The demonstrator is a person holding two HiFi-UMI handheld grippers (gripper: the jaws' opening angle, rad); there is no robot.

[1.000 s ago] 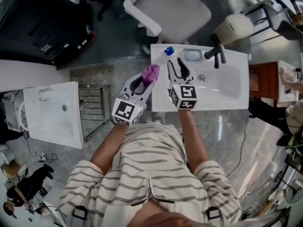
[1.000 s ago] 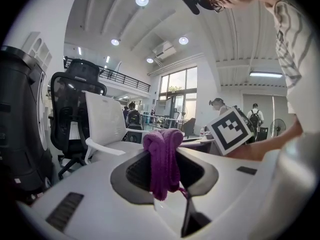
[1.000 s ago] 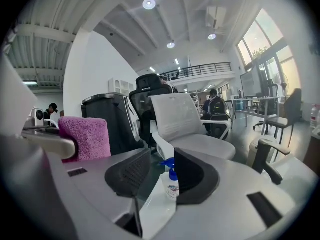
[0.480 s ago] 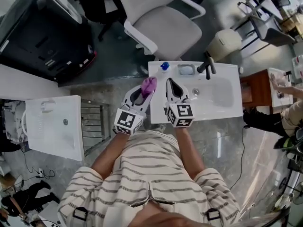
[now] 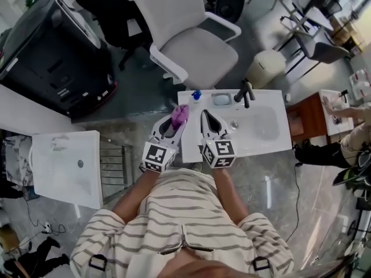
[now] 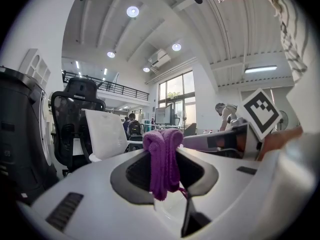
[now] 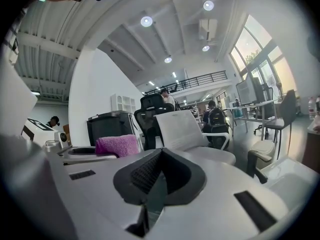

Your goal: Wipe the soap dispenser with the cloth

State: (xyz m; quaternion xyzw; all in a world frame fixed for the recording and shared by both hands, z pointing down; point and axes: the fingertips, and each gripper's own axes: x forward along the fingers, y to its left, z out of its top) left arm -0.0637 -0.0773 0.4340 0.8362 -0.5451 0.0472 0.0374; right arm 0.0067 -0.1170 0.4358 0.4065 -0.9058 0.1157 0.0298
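Head view: left gripper (image 5: 178,120) clamps the purple cloth (image 5: 181,112); right gripper (image 5: 204,115) is closed on nothing. The soap dispenser (image 5: 196,94), a tiny blue-topped blur, stands at the washbasin's (image 5: 272,141) back-left corner.

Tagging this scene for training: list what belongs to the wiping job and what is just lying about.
Job: purple cloth, clamped in the left gripper; soap dispenser on the sink.
Lying about: faucet, office chair, bin.
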